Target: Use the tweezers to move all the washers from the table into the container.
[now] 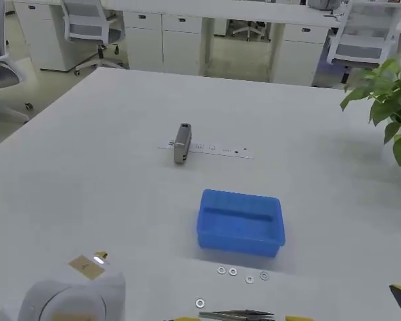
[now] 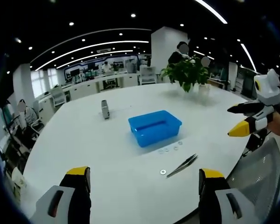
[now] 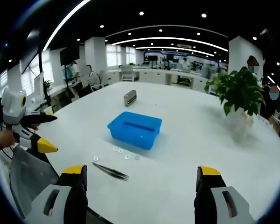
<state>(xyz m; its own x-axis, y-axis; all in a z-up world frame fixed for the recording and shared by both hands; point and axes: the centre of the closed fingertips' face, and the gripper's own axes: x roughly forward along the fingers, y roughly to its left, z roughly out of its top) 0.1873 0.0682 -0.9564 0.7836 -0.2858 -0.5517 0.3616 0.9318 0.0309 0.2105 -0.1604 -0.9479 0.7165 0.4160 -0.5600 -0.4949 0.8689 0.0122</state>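
Short of the bench's (image 1: 67, 167) near edge, the left gripper (image 2: 143, 175) and right gripper (image 3: 141, 171) face the work with fingers spread wide, holding nothing. At that edge the tweezers (image 1: 244, 313) lie untouched, one washer (image 1: 200, 303) just beside them and four more washers (image 1: 233, 271) in a loose row near the blue container (image 1: 240, 221) behind. The task looks barely begun: next, one gripper must close on the tweezers and lift them.
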